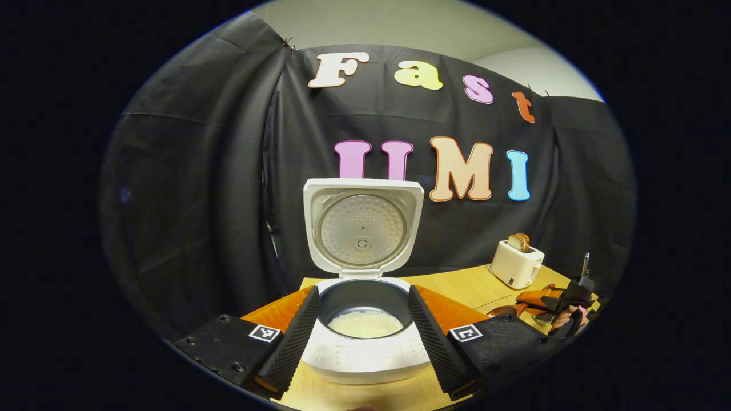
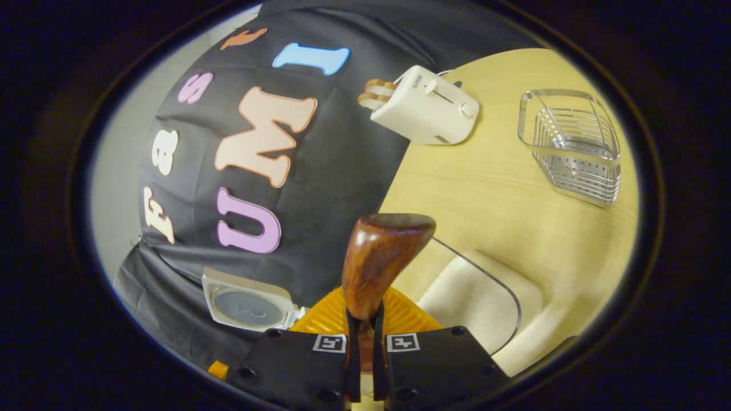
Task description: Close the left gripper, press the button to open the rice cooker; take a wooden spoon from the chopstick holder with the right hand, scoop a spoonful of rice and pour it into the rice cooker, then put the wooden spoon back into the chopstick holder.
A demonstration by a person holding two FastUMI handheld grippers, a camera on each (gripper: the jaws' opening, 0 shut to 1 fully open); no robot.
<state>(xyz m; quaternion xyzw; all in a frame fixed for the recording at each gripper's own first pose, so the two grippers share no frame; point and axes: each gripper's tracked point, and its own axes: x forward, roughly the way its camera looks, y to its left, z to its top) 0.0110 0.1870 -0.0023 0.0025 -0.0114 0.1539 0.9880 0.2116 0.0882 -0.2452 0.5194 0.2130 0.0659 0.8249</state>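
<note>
Pale wood worktop [image 2: 502, 188] is seen under everything, with black cloth hung as the backdrop. One rice cooker [image 1: 365, 342] is found straight ahead in the left gripper view, its lid [image 1: 363, 225] thrown up and back so the pot is left open for filling; a shallow layer of rice [image 1: 365, 323] is already seen at the bottom. The left tool [image 1: 365, 337] is held wide apart on either side of the cooker, gripping nothing, which suggests the button press is judged finished. Over in the right gripper view, the right tool [image 2: 365, 337] is clamped narrow on the handle of one wooden spoon [image 2: 380, 257], the bowl pointed forward and tipped on its side. Whether rice is carried in it cannot be told. Just beneath the spoon, one clear container of rice [image 2: 485, 302] is placed within easy reach for scooping. One metal chopstick holder [image 2: 571, 145] is seen well apart on the worktop, left standing for the spoon's return. One white toaster [image 2: 425, 111] with two slices of bread is noted beside the cloth. An orange mat [image 2: 365, 317] is glimpsed behind the spoon.
</note>
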